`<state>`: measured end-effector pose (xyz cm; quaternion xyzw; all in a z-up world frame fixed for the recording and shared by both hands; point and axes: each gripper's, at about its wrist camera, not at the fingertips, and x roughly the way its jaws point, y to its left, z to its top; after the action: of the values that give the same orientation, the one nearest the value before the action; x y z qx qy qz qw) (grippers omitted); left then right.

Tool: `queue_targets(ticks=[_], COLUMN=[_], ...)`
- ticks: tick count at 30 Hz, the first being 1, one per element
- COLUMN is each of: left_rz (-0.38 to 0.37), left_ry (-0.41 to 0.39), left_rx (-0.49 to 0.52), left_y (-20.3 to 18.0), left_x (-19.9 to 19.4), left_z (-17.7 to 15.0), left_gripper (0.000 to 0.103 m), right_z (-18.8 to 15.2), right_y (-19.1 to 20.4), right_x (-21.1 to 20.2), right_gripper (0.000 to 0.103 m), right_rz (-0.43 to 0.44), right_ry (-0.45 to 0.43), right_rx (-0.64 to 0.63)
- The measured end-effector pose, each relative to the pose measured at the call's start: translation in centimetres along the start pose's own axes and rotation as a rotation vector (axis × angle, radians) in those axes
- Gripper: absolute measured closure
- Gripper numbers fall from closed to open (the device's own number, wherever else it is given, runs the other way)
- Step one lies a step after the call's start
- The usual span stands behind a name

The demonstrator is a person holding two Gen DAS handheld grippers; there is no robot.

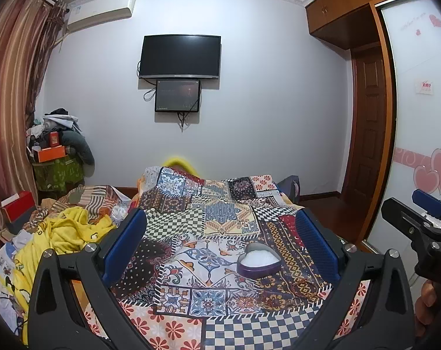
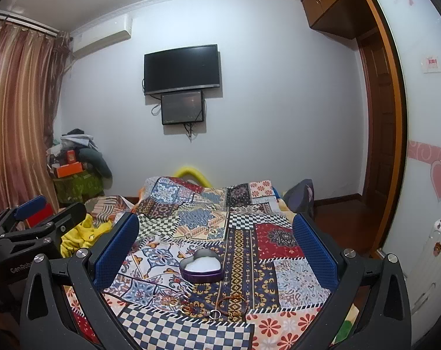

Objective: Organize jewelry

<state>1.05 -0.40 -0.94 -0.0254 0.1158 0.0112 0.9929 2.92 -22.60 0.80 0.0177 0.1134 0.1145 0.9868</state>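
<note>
A purple heart-shaped jewelry box (image 1: 259, 260) with a white lining sits open on the patchwork bedspread (image 1: 191, 227); it also shows in the right wrist view (image 2: 201, 266). Small jewelry pieces, a gold ring (image 2: 186, 309), silver rings (image 2: 215, 314) and a reddish bead string (image 2: 235, 306), lie on the cloth in front of the box. My left gripper (image 1: 220, 233) is open and empty, held above the bed behind the box. My right gripper (image 2: 214, 239) is open and empty, with the box between its fingers in view.
A yellow garment (image 1: 68, 230) and clutter lie on the bed's left side. A red box (image 1: 17, 207) stands at the far left. A white suitcase (image 2: 433, 256) stands at the right. A wardrobe (image 1: 418, 116) lines the right wall.
</note>
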Motion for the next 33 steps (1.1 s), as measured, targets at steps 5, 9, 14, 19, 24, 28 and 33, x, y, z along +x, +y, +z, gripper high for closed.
queue_targets(ticks=[5,9,14,19,24,28,33], left_rz=[0.012,0.037,0.046,0.064,0.052,0.036,-0.025], left_ry=[0.027,0.053,0.099,0.182,0.296,0.406,0.542], left_rx=[0.007,0.011,0.012,0.030,0.046,0.027,0.004], left_y=[0.4,0.8,1.4,2.4,3.6,4.8,5.3], left_x=[1.0,2.2,4.0,6.8,9.6,12.1,14.3], left_z=[-0.5,-1.0,-1.9,-3.4,-5.6,-7.8,-10.8], left_gripper=[0.000,0.001,0.010,0.020,0.034,0.043,0.046], right_z=[-0.6,-1.5,-3.1,-4.6,-6.1,-7.3,-9.0], right_y=[-0.8,-1.4,-2.5,-3.8,-4.9,-5.8,-6.7], right_x=[1.0,2.1,3.7,5.0,6.5,7.6,9.3], right_gripper=[0.000,0.000,0.000,0.010,0.024,0.036,0.047], right_rz=[-0.026,-0.050,-0.104,-0.114,-0.115,-0.103,-0.071], right_ry=[0.031,0.068,0.124,0.196,0.284,0.350,0.430], right_rx=[0.008,0.008,-0.005,0.011,0.012,0.025,0.053])
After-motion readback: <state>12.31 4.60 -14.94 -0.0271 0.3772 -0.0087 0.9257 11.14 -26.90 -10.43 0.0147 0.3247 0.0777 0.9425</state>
